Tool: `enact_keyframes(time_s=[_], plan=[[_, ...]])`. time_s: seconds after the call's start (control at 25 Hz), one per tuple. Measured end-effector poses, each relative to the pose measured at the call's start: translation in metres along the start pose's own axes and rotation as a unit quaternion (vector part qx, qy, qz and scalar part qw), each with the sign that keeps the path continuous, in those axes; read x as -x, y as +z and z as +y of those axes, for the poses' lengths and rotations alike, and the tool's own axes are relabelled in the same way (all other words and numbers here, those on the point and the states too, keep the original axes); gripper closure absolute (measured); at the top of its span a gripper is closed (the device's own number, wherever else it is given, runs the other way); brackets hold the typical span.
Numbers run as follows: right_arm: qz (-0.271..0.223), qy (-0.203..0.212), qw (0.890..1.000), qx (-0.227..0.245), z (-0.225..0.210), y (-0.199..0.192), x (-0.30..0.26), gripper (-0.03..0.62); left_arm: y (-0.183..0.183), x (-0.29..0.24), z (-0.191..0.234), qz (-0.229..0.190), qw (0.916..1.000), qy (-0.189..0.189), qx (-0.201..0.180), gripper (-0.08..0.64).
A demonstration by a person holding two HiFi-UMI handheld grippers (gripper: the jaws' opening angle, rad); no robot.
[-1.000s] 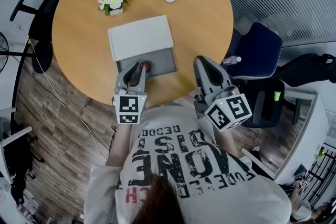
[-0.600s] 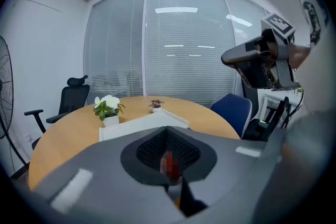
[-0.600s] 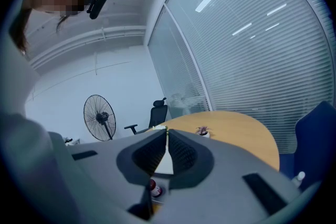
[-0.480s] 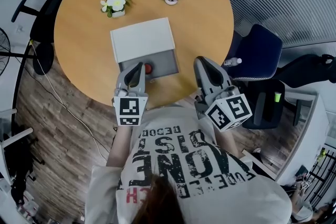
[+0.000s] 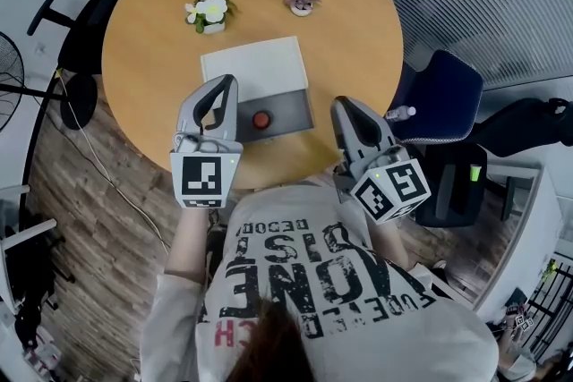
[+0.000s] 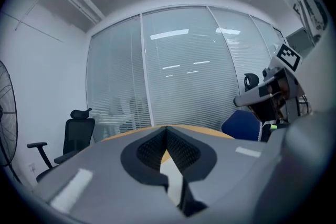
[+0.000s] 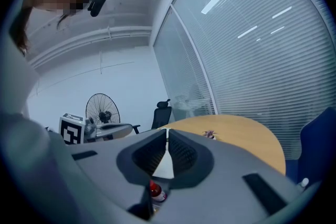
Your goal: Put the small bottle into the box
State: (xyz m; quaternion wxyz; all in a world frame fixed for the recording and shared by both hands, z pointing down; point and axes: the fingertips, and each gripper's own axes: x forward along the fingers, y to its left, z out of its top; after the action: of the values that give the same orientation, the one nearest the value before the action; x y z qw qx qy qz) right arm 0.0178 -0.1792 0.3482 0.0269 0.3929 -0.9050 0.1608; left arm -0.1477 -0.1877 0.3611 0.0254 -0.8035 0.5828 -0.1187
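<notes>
- Small bottle (image 5: 260, 120), red cap, sat inside the open grey section of the white box (image 5: 255, 67), on the box's side nearest the person.
- Left gripper (image 5: 226, 85) hung just left of that open section. Its jaws were pressed together with nothing between them, apart from the bottle.
- Right gripper (image 5: 346, 105) was held right of the box, well apart from it. Its jaws were also pressed together and empty; the bottle only showed beyond them in the right gripper view.
- Box stood on the round wooden bench (image 5: 152, 40).
- Judged: the placing step looked finished, with the bottle released in the box.
- Next move would likely call for drawing the left gripper clear without nudging the box.
</notes>
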Motion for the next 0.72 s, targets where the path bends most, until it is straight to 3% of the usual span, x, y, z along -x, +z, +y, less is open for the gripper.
enact_keyframes(time_s=[0.72], plan=[[-0.045,0.017,0.999,0.009,0.036,0.02,-0.006,0.574,0.083,0.06,0.024,-0.082,0.9954,0.035,0.034,0.549]])
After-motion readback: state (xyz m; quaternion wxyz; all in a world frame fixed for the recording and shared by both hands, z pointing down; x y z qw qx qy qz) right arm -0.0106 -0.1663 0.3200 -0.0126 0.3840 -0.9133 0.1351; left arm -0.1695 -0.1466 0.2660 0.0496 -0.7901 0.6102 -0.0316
